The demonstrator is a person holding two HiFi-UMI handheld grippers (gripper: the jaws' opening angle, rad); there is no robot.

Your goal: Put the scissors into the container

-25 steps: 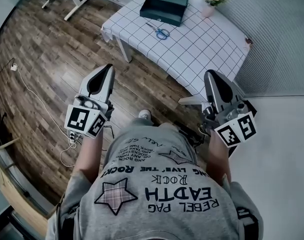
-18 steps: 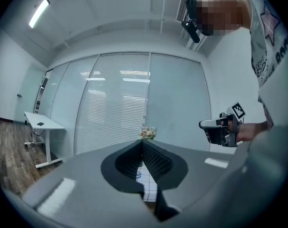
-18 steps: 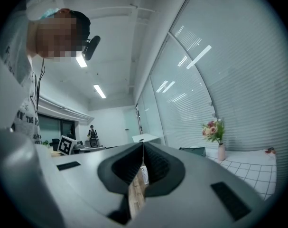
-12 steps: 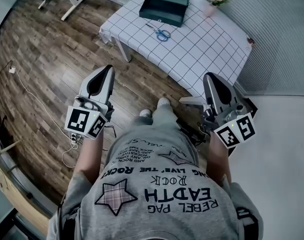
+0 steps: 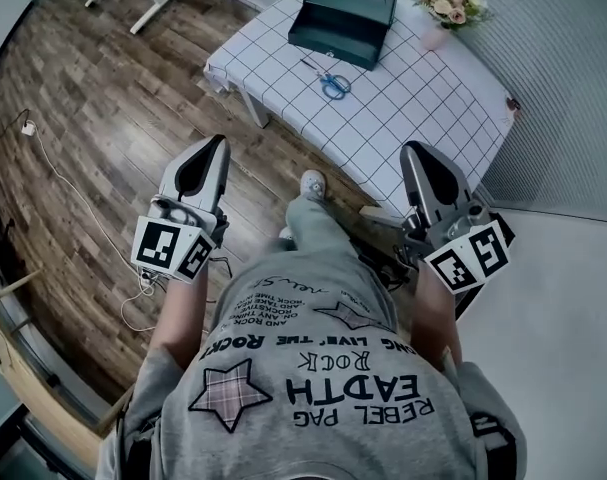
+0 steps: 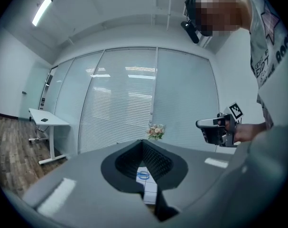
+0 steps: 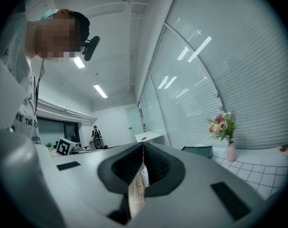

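Grey jaws of the left gripper (image 5: 219, 142) and right gripper (image 5: 413, 150) are pressed together, both empty.

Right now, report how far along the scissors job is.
Done: nothing. The scissors lie on the checked table, just in front of the dark container, outside it. In hand: nothing; the left gripper and right gripper are both shut and empty, held short of the scissors. To do: reach the scissors, grip them, and drop them into the open container.
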